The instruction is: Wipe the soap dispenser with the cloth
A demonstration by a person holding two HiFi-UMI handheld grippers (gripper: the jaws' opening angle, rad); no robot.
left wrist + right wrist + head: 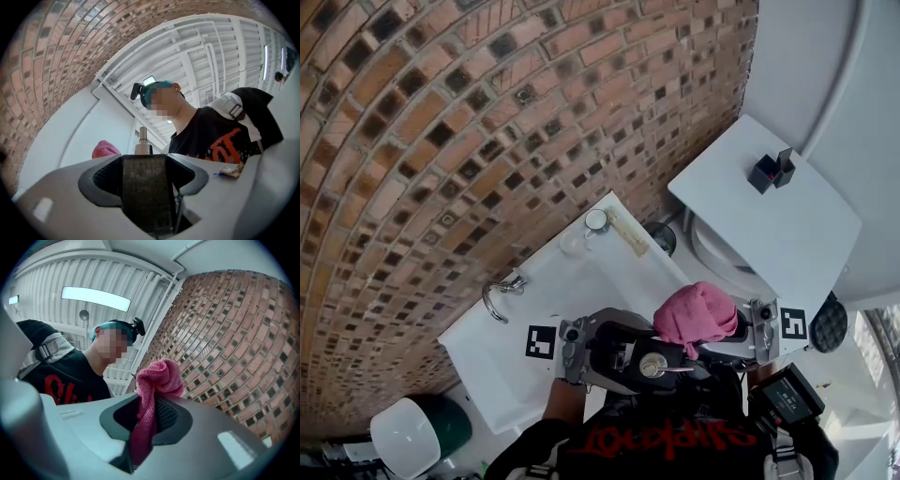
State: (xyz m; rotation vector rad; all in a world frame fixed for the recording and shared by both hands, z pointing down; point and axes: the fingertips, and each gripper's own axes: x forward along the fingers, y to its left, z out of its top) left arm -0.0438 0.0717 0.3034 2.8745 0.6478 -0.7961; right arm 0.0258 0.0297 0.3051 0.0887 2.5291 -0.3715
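the left tool (623, 359) is clamped on the soap dispenser (143, 187). its jaws stand fairly wide apart, with both pads pressed on the dark brownish body that fills the gap between them. the dispenser's metal pump head (142, 138) sticks up past the jaws, and in the head view it shows as a round silver cap with a thin nozzle (654, 366).

the right tool (733, 330) grips the pink cloth (157, 376). its jaws are nearly together, pinching a hanging fold, and the rest of the cloth bunches in a lump beyond the jaw tips. from the head view that lump (696, 314) sits just beside the pump head. i cannot tell whether the two touch.

both tools are held close in front of the person's black shirt (666, 441), over the front edge of the white sink (609, 277), tips angled toward each other. a chrome faucet (502, 295) stands at the sink's far left side and a small round cup (596, 220) on its back corner, by the brick wall (441, 112). to the right a white bench (787, 234) carries a small black object (772, 172). a white and green bin (417, 433) sits low at the left.
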